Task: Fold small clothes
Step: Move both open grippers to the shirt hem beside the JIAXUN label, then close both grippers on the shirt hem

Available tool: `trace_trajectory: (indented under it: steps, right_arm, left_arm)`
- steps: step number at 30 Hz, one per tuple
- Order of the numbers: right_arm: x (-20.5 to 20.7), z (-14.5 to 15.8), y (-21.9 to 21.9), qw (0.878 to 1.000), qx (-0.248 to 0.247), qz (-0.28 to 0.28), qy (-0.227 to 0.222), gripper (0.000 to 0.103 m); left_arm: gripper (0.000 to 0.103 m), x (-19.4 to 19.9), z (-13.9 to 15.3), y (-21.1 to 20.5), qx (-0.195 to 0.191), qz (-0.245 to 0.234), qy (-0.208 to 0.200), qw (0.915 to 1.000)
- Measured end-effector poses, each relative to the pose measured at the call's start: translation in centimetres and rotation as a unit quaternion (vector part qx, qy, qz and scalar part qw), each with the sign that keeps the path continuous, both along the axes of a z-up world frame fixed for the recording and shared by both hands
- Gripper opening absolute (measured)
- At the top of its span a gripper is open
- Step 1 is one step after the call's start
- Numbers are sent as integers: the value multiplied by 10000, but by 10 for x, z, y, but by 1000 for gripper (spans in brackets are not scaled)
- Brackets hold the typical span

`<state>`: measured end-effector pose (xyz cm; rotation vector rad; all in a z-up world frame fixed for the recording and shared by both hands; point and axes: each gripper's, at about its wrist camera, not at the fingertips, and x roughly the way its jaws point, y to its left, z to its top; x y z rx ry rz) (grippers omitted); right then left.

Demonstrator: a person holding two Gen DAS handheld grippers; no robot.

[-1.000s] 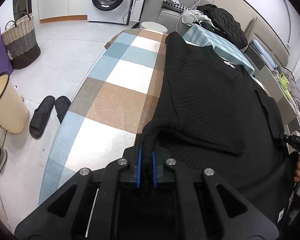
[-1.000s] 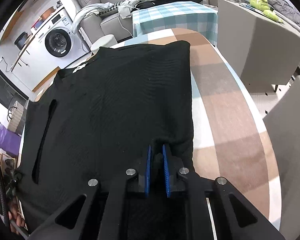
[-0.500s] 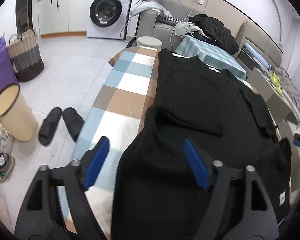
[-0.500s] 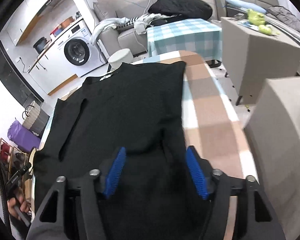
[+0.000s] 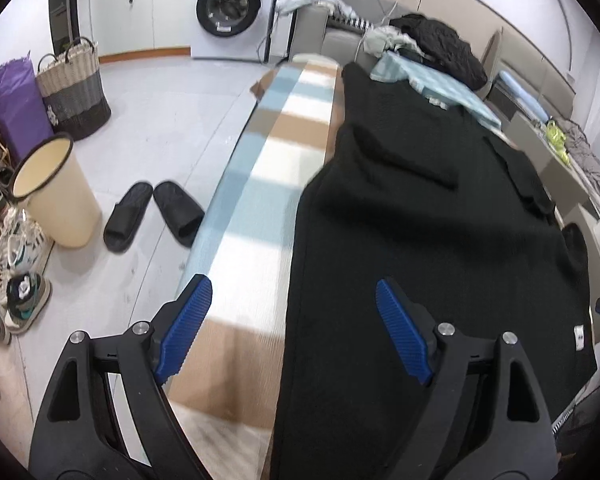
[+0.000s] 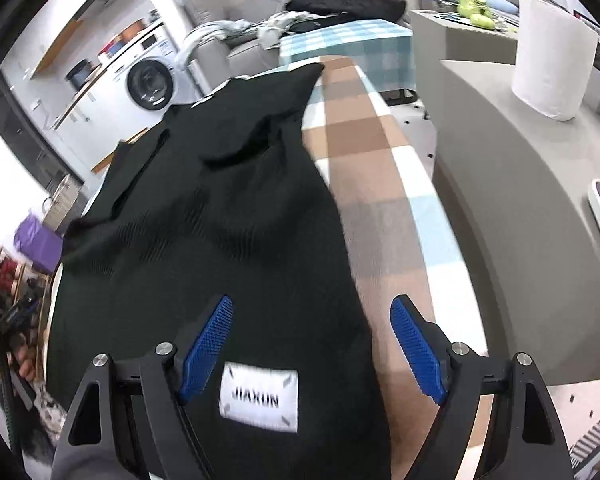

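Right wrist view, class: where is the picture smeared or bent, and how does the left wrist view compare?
Right wrist view: the white label and black garment look motion-smeared; fisheye bends the checked table. Left wrist view: milder blur along the table edge; the washing machine reads fairly sharp.

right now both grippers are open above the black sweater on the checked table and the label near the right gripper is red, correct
Not quite: the label is white with dark lettering, not red, as the right wrist view shows. The rest holds: the left gripper and right gripper are both open above the black sweater on the checked table.
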<state>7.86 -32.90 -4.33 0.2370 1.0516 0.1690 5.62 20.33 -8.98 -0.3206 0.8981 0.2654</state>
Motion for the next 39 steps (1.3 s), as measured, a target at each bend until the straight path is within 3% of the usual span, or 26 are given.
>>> trace_trajectory:
  steps: [4,14,26,28,33,39]
  right_arm:
    - [-16,-2,-3,9999,-5,128,-83,83]
    - [-29,-10,-12,9994,-286,167,-52,80]
    - [11,-25,3,9977,-247,588,-239,54]
    - [12,-24,4,9974,-178,654,-255,40]
    - [4,-15,8,9941,172,1039,-273,39]
    - [-1,-14,3,9951,40,961,-222,39]
  left_arm:
    - [82,-4,-12,-14,-25,-195,262,9995]
    - [70,7,-30,-44,204,-543,309,9978]
    - [70,30,-32,-40,129,-581,451,9972]
    - [70,32,-32,-38,18,-571,432,9974]
    - [60,30,-31,-34,-50,-536,360,9979]
    - [59,19,-30,-24,-329,-469,347,9978]
